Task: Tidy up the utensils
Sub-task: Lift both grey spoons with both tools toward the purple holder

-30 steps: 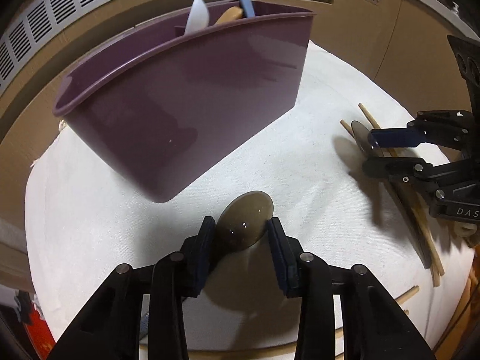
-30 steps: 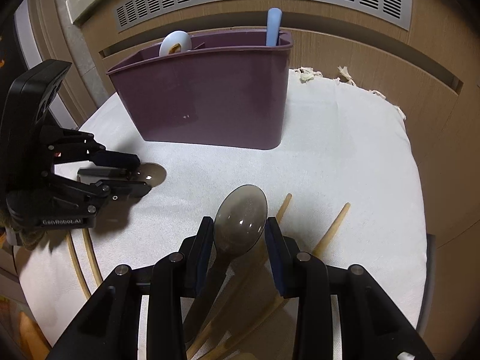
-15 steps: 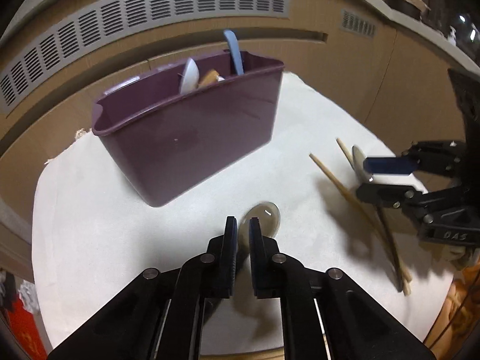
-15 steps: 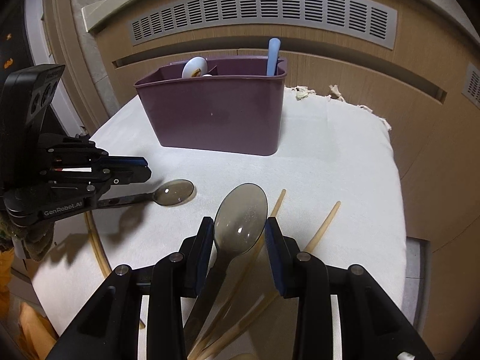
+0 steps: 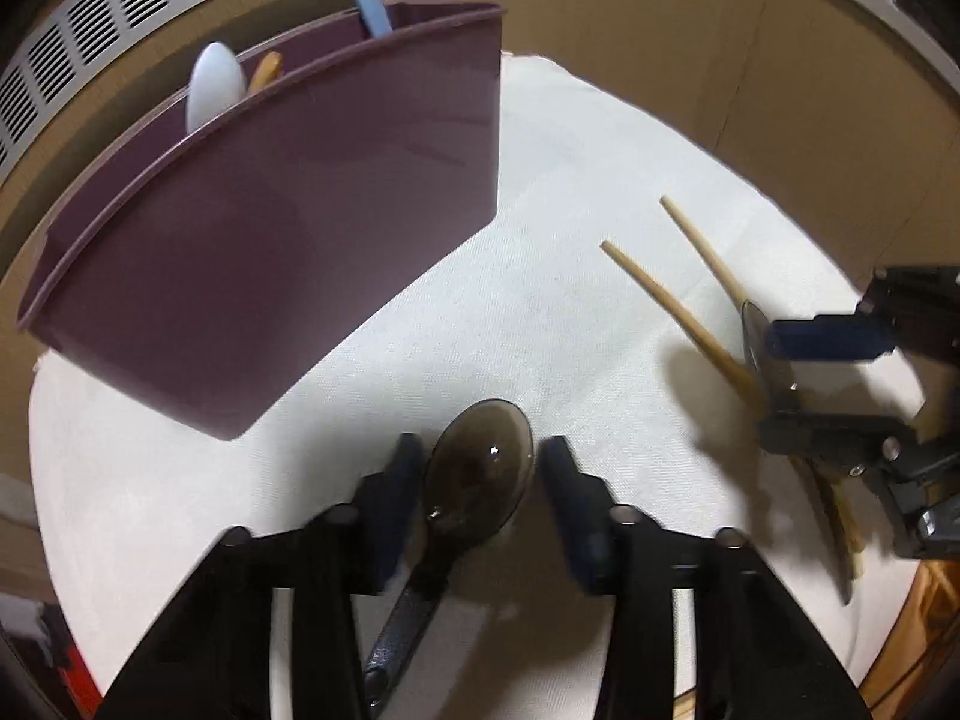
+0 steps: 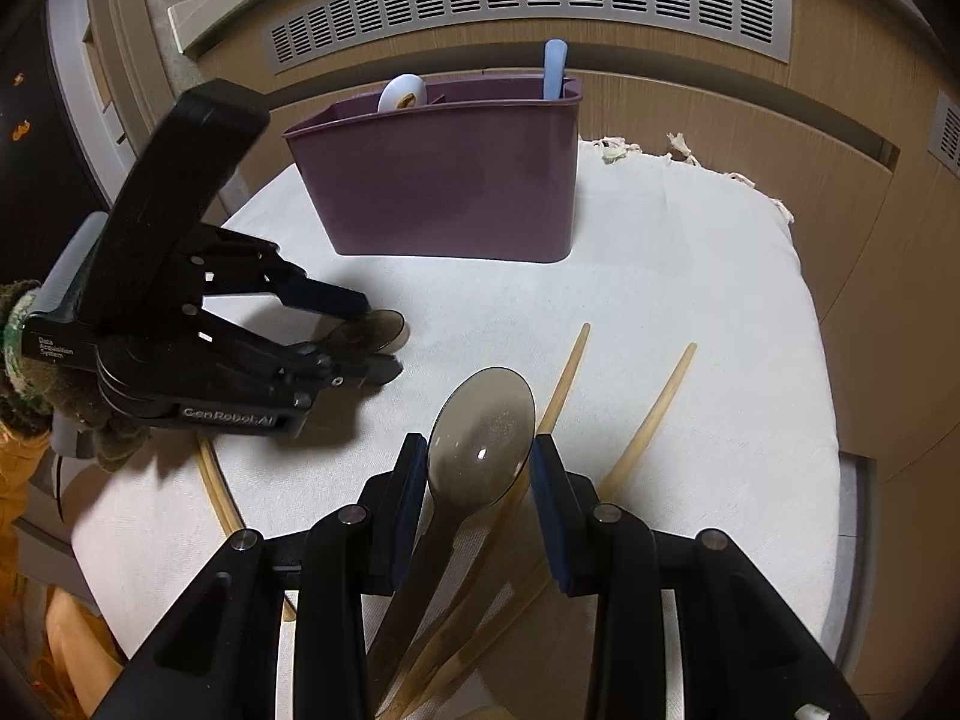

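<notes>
Pickup step: left gripper [image 5: 477, 468] jaws are opening around a dark spoon [image 5: 480, 468], unpressed; right gripper [image 6: 474, 468] clamps another spoon [image 6: 480, 444]. Next, the purple bin [image 6: 444, 180].

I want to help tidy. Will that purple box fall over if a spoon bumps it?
Probably not easily. The purple box sits flat on the cloth and looks wider than tall. It looks like light plastic, holding only a few utensils, so a hard bump might slide it.

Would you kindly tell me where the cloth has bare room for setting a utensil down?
Free: the white cloth right of the purple caddy, and the strip between caddy and chopsticks. Crowded: around both smoky spoons, near either pair of tongs.
</notes>
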`<state>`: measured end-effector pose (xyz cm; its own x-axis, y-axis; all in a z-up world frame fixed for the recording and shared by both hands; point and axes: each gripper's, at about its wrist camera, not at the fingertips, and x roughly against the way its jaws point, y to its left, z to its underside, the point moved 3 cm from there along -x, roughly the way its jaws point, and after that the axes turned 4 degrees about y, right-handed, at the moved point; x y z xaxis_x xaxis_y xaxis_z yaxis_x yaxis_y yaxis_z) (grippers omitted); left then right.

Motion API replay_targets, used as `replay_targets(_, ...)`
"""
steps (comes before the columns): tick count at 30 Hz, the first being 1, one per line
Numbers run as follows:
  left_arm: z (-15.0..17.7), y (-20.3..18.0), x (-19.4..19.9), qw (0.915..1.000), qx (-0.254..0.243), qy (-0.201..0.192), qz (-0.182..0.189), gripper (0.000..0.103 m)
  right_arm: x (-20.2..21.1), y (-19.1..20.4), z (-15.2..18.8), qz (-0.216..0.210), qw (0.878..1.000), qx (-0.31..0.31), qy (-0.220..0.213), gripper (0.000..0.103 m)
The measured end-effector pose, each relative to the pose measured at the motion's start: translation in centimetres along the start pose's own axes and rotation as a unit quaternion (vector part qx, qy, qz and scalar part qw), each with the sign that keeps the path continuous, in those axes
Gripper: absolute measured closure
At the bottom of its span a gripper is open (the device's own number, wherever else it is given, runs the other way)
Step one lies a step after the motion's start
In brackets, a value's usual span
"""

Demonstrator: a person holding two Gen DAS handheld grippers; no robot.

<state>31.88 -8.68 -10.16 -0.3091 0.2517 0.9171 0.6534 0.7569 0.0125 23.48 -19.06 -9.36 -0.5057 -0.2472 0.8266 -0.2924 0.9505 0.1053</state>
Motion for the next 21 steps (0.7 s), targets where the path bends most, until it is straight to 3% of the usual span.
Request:
replay_targets(6, 2.7, -0.3, 1.7, 0.9972, 0.061, -0.041, -0.016, 0.066, 0.8, 0.2, -0.2, 0.008, 1.0, -0.002, -0.005, 0.07)
replay_targets(10, 4.9, -1.2, 4.8, 0.9903, 0.085, -0.097, -0.053, 0.066, 1.2, 0.7, 0.1, 0.02, 1.0, 0.006, -0.005, 0.07)
replay_targets(16, 7.2, -1.7, 10.2, 0.9728, 0.148, -0.174, -0.035, 0.066, 2.6, 1.7, 0.4, 0.032, 0.999, 0.014, -0.019, 0.07)
replay_targets(21, 6.1, -2.0, 16.3, 0.953, 0.146, -0.261, -0.049, 0.066, 8.5, 2.8, -2.0, 0.046, 0.993, 0.03, -0.103, 0.07)
